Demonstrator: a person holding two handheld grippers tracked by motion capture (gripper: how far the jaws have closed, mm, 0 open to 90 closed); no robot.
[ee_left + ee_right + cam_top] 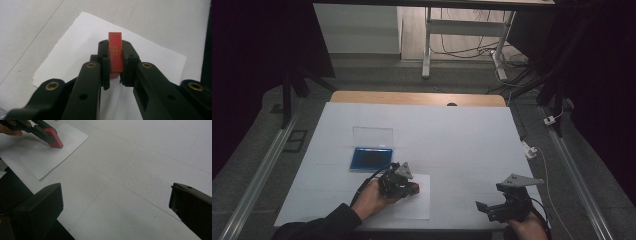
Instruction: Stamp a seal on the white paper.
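A red rectangular stamp block (115, 53) with a gold pattern on its top is clamped between the pads of my left gripper (115, 68). In the high view that gripper (411, 190) holds the stamp (415, 188) low over a white paper sheet (417, 205) near the table's front. From the right gripper view the stamp (55, 140) rests on or just above the paper (45, 155); I cannot tell which. My right gripper (115, 207) stands open with its jaws wide apart and nothing between them, at the front right of the table (488, 209).
A blue ink pad (371, 159) with its clear lid (372, 135) raised lies behind the paper, left of centre. The white table cover (452, 135) stretches bare to the back and right. Rails and cables run along the floor on both sides.
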